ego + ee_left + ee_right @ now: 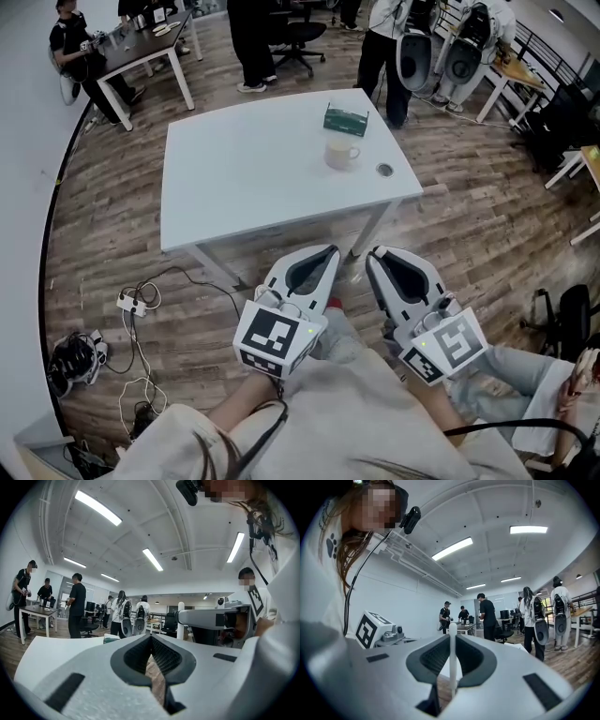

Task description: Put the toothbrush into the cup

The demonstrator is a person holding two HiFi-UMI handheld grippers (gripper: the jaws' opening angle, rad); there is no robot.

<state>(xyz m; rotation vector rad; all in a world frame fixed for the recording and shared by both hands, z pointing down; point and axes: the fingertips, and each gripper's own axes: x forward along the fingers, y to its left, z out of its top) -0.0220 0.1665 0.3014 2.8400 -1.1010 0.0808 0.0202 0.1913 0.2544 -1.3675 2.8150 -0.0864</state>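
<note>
A cream cup [341, 154] stands on the white table [244, 187], toward its far right part. Both grippers are held close to the person's body, short of the table's near edge. My right gripper [373, 253] is shut on a thin white toothbrush [452, 653], which stands upright between the jaws and sticks out past the tips. From the left gripper view the same toothbrush [181, 613] shows as a white rod. My left gripper [330, 251] is shut with nothing in it, and only a narrow slit shows the floor.
A green tissue box [346, 120] sits behind the cup and a small round object [384, 170] lies to its right. Cables and a power strip [136, 305] lie on the wooden floor at left. Several people, desks and chairs fill the far room.
</note>
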